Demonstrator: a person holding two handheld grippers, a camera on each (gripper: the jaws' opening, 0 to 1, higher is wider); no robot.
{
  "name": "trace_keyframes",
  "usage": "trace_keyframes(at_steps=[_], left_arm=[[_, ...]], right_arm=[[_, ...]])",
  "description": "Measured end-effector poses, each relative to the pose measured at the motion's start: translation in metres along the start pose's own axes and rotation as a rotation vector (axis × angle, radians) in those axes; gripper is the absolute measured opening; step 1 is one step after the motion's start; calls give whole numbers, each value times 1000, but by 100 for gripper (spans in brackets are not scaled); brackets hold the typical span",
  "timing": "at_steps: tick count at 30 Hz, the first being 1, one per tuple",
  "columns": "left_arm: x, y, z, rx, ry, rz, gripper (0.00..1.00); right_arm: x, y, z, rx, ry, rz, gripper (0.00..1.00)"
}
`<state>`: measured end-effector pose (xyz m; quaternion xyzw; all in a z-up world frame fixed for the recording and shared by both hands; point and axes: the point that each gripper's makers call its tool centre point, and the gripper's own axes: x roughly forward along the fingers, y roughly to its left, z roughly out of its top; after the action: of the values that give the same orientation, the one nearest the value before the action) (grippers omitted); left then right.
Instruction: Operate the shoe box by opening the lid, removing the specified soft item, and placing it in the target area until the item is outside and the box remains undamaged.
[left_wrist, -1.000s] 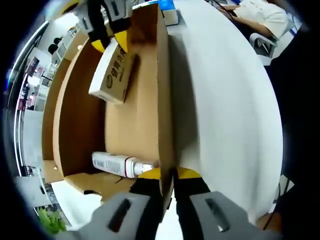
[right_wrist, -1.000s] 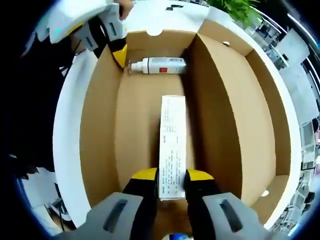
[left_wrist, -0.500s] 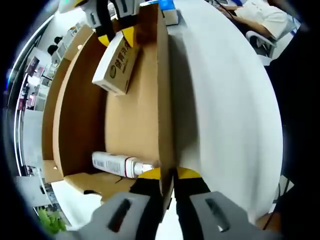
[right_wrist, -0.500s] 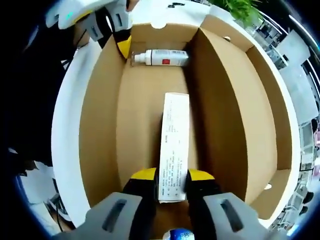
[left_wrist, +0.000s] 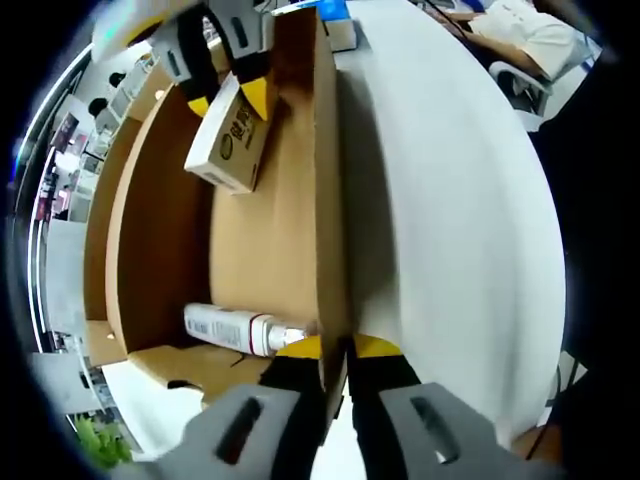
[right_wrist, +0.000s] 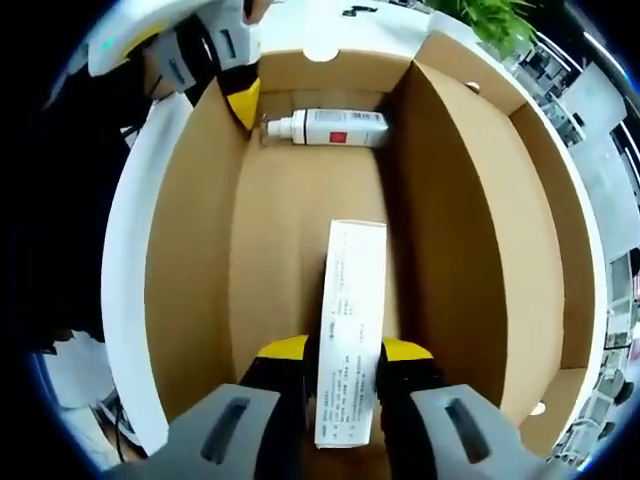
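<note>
Shoe box (right_wrist: 190, 290) open, lid folded out flat. Since a second ago the white carton (right_wrist: 350, 370) has come up off the box floor, one end tipped higher; extraction under way, item not yet clear of the walls. Right gripper (right_wrist: 345, 352) pinches the carton's near end between its yellow tips at lower centre of the right gripper view; in the left gripper view the same carton (left_wrist: 228, 140) hangs at upper left. Left gripper (left_wrist: 334, 348) clamped on the box side wall, steadying it. Spray bottle (right_wrist: 330, 127) lies at the far end, apparently untouched.
</note>
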<state>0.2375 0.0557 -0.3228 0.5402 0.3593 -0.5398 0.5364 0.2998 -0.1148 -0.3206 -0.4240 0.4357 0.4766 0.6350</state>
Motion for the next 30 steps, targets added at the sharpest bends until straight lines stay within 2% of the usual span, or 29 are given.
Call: trace_keyframes(at_steps=[7, 15, 21, 30], left_arm=[[0, 0, 0, 2, -1, -1, 6], [0, 0, 0, 2, -1, -1, 6], [0, 1, 0, 3, -1, -1, 6], [-1, 1, 0, 5, 0, -2, 6]], right_arm=[[5, -1, 3, -3, 8, 4, 22], [5, -2, 2, 32, 17, 5, 21], [4, -3, 2, 1, 16, -14, 21], [-12, 0, 6, -18, 0, -38, 21]])
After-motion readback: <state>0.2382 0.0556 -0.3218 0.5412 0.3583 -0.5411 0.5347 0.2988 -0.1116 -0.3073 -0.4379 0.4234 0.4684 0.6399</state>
